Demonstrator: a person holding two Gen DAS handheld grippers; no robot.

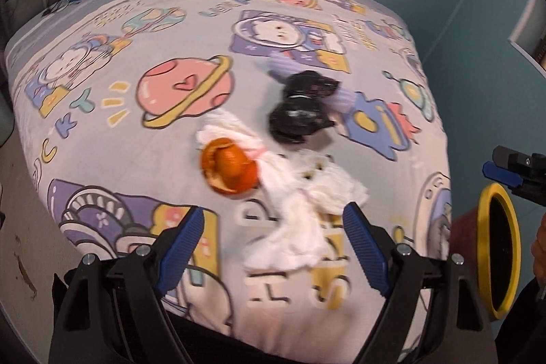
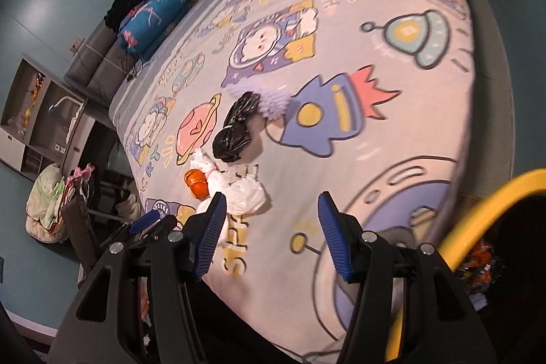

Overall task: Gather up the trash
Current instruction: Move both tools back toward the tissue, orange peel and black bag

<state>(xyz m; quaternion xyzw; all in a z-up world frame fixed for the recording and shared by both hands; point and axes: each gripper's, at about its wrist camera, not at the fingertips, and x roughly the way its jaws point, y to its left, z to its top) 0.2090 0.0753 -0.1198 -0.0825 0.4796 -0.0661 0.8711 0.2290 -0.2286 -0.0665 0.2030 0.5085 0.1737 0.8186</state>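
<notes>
Though blurred, tissues [image 1: 300, 214] overlap peel [image 1: 229, 171].

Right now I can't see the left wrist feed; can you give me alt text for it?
The open left claw hovers empty over crumpled white tissues on a cartoon space-print bedsheet, with an orange peel beside them and a knotted black plastic bag beyond. At the right edge, the right claw sits by a yellow-rimmed bin.

The bin [image 2: 477, 197] is cut off by the right wrist view's edge; its dim contents are too dark to name. White tissues [image 1: 293, 214] blur together. The purple thing [image 1: 286, 65] lies partly hidden behind black bags [image 1: 300, 104].
</notes>
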